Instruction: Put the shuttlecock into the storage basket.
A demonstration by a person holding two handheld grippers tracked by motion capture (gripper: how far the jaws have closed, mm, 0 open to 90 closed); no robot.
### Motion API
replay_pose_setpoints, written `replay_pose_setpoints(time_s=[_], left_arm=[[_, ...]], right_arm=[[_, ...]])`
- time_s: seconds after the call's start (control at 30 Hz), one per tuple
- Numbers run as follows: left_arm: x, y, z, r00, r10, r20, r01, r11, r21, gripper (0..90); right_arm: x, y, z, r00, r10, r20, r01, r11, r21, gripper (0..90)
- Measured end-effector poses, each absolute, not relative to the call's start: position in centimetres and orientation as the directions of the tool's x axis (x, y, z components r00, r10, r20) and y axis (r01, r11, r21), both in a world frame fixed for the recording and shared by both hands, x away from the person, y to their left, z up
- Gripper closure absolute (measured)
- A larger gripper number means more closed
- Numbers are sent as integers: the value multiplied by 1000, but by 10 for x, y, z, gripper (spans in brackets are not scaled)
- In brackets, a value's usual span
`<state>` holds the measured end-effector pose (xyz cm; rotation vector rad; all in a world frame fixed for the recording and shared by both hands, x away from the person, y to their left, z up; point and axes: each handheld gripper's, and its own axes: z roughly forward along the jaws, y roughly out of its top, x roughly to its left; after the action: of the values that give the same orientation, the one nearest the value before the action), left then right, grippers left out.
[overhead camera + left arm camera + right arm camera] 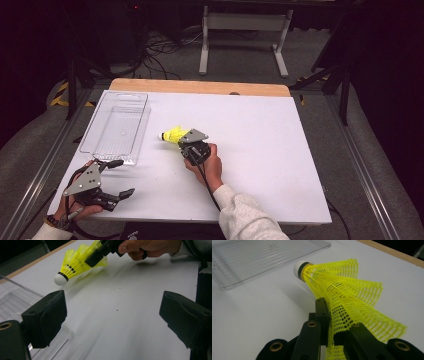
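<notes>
Clear tray [116, 127] left, table [260, 150] open

1. Left gripper [116, 178]: black jaws, grey three-cornered plate on top.
2. Right gripper [186, 141]: same black build, brass-ringed holes, black cable trailing.
3. Sleeve [245, 216]: light grey knit.

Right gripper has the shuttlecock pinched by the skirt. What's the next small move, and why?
Probably carry the right gripper left toward the clear tray. Its jaws are shut on the yellow shuttlecock by the mesh skirt, cork end pointing toward the tray, which looks empty. The left gripper sits open near the tray's front corner, apart from that path.
</notes>
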<state>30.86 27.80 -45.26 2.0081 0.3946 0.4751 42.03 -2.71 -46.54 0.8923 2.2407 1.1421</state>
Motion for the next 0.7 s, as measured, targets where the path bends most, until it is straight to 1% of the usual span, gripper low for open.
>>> replay_pose_setpoints(time_s=[0.7], left_arm=[[308,277,-453,866,475,159,80,-445,892,84]], right_arm=[[416,-42,-454,-680,724,-113,317,430,845,871]])
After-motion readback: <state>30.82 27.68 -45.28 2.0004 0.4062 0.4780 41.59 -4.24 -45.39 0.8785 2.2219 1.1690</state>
